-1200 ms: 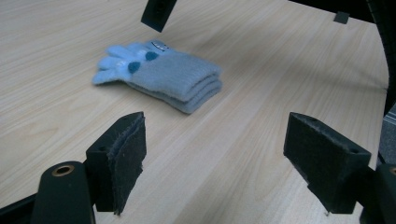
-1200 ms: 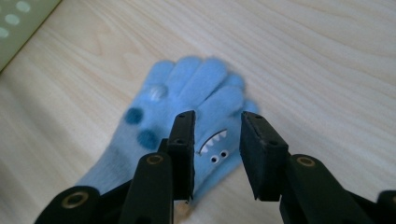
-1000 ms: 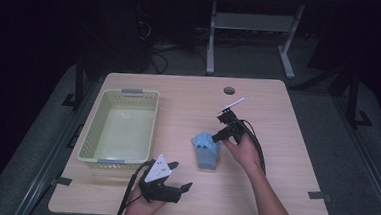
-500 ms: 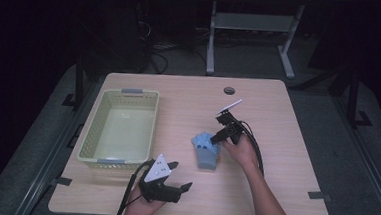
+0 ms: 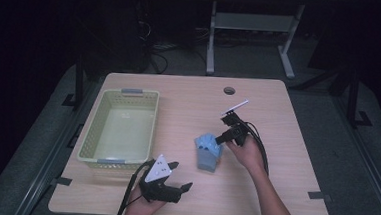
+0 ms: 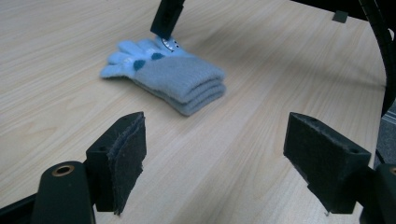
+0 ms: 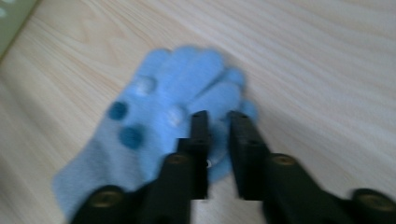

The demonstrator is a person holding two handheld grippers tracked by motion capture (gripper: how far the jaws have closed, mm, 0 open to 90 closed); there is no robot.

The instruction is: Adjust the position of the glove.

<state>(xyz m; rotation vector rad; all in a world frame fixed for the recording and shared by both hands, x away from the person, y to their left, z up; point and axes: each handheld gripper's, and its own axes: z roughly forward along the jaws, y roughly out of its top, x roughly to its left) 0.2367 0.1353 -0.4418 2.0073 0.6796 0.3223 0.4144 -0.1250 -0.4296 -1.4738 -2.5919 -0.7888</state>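
1. Table point(image 5: 283, 193) holds a basket point(image 5: 88, 146) at left.
2. Glove point(image 5: 208, 151), light blue with dark dots, folded, lies mid-table, right of basket.
3. Right gripper point(image 5: 225, 137), jaws nearly together over glove fingertips, has dropped closer to it.
4. Left gripper point(image 5: 179, 177), near edge, jaws spread, unchanged.

The left gripper point(image 6: 215, 163) hung low over the pale wooden table point(image 6: 56, 51), its two black jaws spread wide apart with only bare wood grain between their pads point(image 6: 128, 161). Beyond them lay the light blue glove point(image 6: 180, 79), folded double with its ribbed cuff facing the camera and its fingers, dotted with darker blue spots, pointing away to the left. The right gripper point(image 6: 164, 21) came down from the top edge with its black tip right at the glove's finger end, a dark cable point(image 6: 380, 37) arcing at the far right.
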